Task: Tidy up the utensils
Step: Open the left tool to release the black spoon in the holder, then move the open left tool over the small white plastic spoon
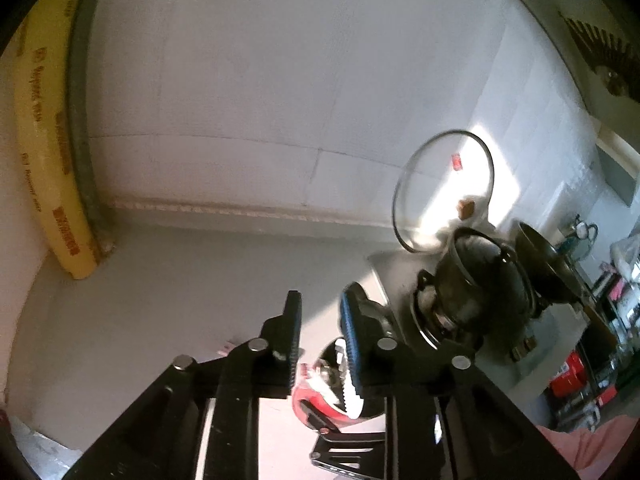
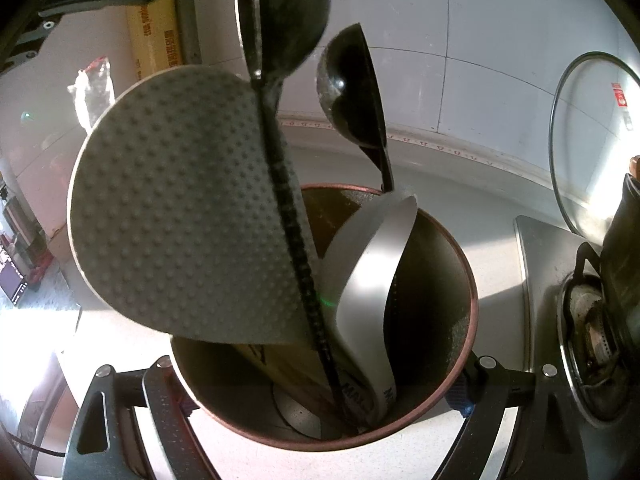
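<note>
While the right gripper [image 2: 320, 392] straddles a brown-rimmed utensil holder [image 2: 460, 280] with one finger [image 2: 168, 408] on each side of its wall, whether the pads actually press the holder cannot be told. The holder stands on the pale counter [image 2: 496, 200] and contains a dimpled grey rice paddle [image 2: 180, 216], a black ladle [image 2: 280, 12] on a ribbed black handle, a second black ladle [image 2: 352, 92] leaning toward the back rim, and a curved silver utensil [image 2: 368, 280] between them. To the holder's right sit a stove burner [image 2: 592, 340] and a glass lid [image 2: 580, 152] leaned against the tiled wall. In the left wrist view, the left gripper [image 1: 320, 320] hangs above the counter with its fingers apart and nothing between them; a red-and-white object [image 1: 320, 396] lies below it, and a black pot [image 1: 480, 280] rests on the burner with the lid behind it
</note>
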